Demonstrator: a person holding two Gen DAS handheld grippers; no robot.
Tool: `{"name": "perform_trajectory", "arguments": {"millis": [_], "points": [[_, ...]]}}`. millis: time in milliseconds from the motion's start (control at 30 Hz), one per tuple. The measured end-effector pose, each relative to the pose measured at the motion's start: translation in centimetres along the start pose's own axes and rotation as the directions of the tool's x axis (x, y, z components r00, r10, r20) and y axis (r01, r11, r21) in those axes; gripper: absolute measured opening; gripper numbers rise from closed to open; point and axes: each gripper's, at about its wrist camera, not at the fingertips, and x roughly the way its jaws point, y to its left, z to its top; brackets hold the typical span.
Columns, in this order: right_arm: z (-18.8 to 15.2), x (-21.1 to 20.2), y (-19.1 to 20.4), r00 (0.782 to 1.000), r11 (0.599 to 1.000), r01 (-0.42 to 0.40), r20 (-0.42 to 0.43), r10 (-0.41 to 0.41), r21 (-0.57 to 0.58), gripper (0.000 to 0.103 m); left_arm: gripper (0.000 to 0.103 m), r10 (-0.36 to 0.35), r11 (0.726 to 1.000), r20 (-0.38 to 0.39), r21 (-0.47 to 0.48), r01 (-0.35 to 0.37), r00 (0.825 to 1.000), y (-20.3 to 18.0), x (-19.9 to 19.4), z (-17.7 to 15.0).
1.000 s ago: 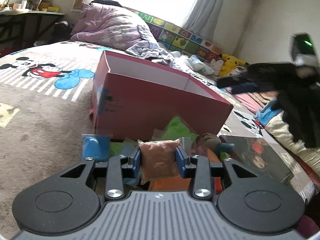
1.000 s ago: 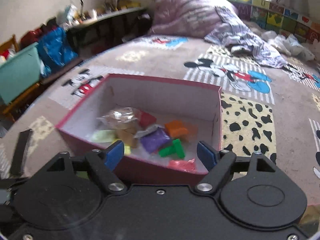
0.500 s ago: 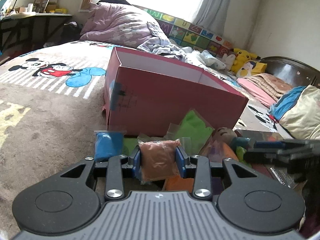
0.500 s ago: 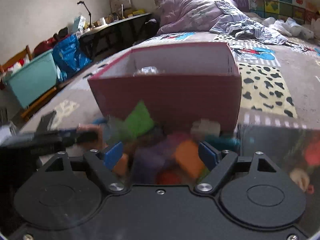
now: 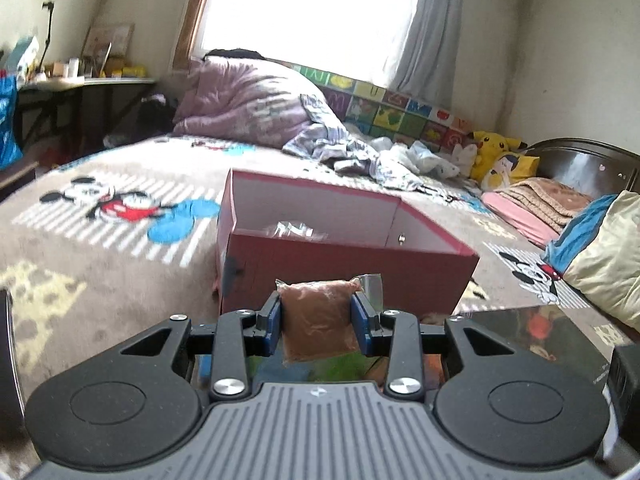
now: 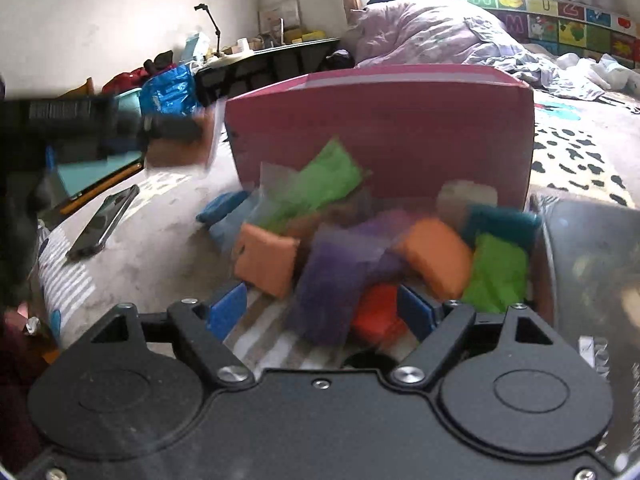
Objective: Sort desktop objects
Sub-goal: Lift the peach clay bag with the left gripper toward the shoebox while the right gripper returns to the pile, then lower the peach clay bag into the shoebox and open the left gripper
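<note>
Mickey blanket (image 5: 100, 240), brown pouch (image 5: 318, 324), pink box (image 5: 348, 264)

The pink box (image 5: 348, 264) looks like matt cardboard, white inside. The brown pouch (image 5: 318, 320) held in the left tool (image 5: 318, 322) is clear, glossy plastic film over a grainy filling — the purple pouch (image 6: 332, 292) likewise. The bed cover (image 5: 80, 264) is fuzzy printed cloth. The phone (image 6: 105, 222) shows a glossy glass face — the tool bodies matt black plastic with shiny metal screws.
</note>
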Motion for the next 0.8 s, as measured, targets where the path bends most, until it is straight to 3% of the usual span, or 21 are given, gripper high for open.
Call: {"name": "perform_trajectory", "arguments": {"millis": [233, 500, 800], "points": [[-1.1, -0.2, 0.5, 1.000, 1.000, -0.021, 0.011, 0.022, -0.016, 0.087, 0.035, 0.023, 1.000, 0.015, -0.019, -0.022, 1.000, -1.2, 0.8, 2.5], [-1.8, 0.3, 0.6, 0.999, 1.000, -0.030, 0.012, 0.030, -0.001, 0.102, 0.035, 0.053, 0.998, -0.040, 0.030, -0.051, 0.998, -2.3, 5.3, 7.1], [-2.3, 0.5, 0.0, 0.998, 0.997, -0.059, 0.023, 0.058, 0.043, 0.102, 0.035, 0.092, 0.992, -0.165, 0.106, -0.075, 0.982, -3.1, 12.2, 11.4]]}}
